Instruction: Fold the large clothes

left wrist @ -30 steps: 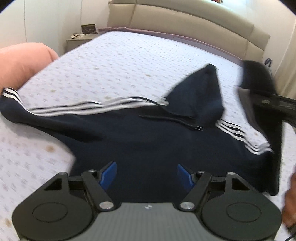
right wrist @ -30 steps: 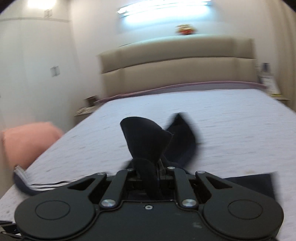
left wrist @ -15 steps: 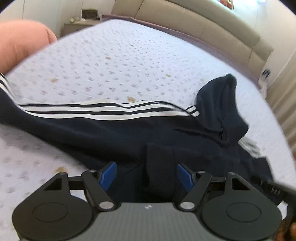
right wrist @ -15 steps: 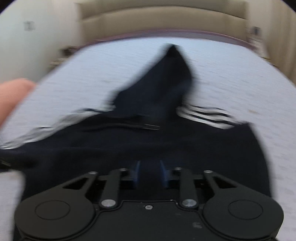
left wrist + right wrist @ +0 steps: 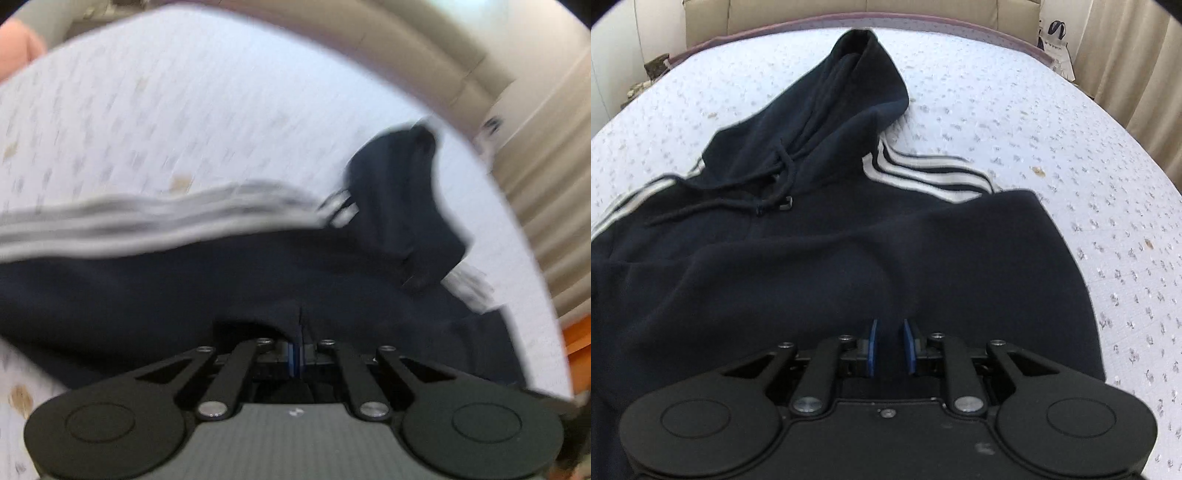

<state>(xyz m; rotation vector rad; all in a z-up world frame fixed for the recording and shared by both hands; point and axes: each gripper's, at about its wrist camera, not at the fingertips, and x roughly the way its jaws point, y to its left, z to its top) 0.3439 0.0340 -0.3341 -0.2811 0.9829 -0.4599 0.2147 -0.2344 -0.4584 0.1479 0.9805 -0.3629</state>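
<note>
On the bed (image 5: pixel 1071 122), with its white spotted sheet, a big dark blue hoodie (image 5: pixel 849 251) lies spread out. Its hood (image 5: pixel 849 88) points to the headboard, and white stripes (image 5: pixel 923 173) run along the shoulders. The cord (image 5: pixel 775 184) lies loose on the chest.

Your left gripper (image 5: pixel 297 354) has its two blue pads pressed together on a pinch of the hoodie's bottom edge, and the cloth rises in a small peak there. This view is blurry, so the gripper looks to be moving.

Your right gripper (image 5: pixel 890 347) sits low over the bottom of the hoodie. Its blue pads (image 5: pixel 872 347) stand a little apart with dark cloth showing between them, so it does not look like it grips yet.

You seem to be at the start of a fold, taking hold of the hem. Next, close the right pads on the edge too. Then lift both sides evenly so the hoodie does not bunch up.
</note>
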